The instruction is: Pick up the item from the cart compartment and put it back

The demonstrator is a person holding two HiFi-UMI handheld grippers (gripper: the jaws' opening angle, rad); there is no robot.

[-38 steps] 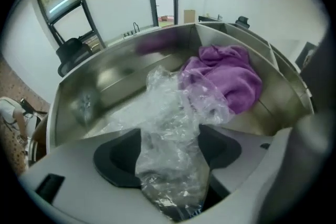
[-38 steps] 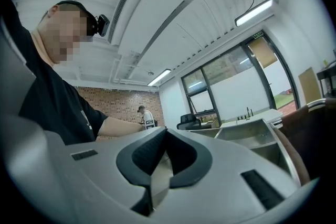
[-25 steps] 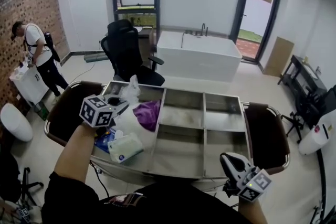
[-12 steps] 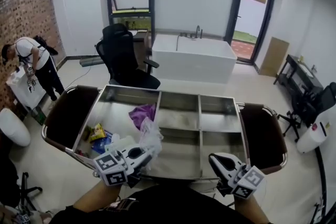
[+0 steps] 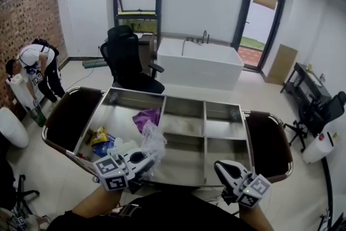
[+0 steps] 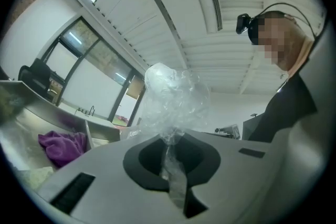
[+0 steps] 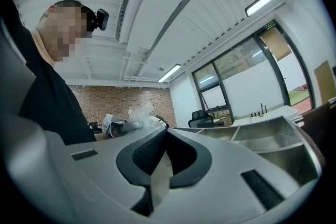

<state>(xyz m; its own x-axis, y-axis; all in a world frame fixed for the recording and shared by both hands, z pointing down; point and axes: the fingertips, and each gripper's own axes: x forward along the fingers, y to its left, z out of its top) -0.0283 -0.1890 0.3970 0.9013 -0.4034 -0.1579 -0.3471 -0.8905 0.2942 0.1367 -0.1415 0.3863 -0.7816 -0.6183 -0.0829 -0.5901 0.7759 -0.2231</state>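
Observation:
A crumpled clear plastic bag (image 5: 153,143) is pinched at its neck by my left gripper (image 5: 141,160), which hangs over the near edge of the steel cart (image 5: 184,169). In the left gripper view the jaws are shut on the bag (image 6: 171,96), which billows above them, tilted up toward the ceiling. My right gripper (image 5: 225,169) is near the cart's front right corner. Its jaws (image 7: 163,134) are shut with nothing between them. A purple cloth (image 5: 147,116) and yellow and blue snack packets (image 5: 101,139) lie in the left compartments.
The cart has dark brown side shelves (image 5: 70,114) on both ends. The middle and right compartments (image 5: 224,143) hold nothing. A black office chair (image 5: 127,57) and a white tub (image 5: 199,65) stand behind the cart. A person (image 5: 33,65) bends over by the brick wall on the left.
My left gripper has carried the plastic bag from over the left compartments back to the cart's near edge, then held still. The right gripper has barely moved.

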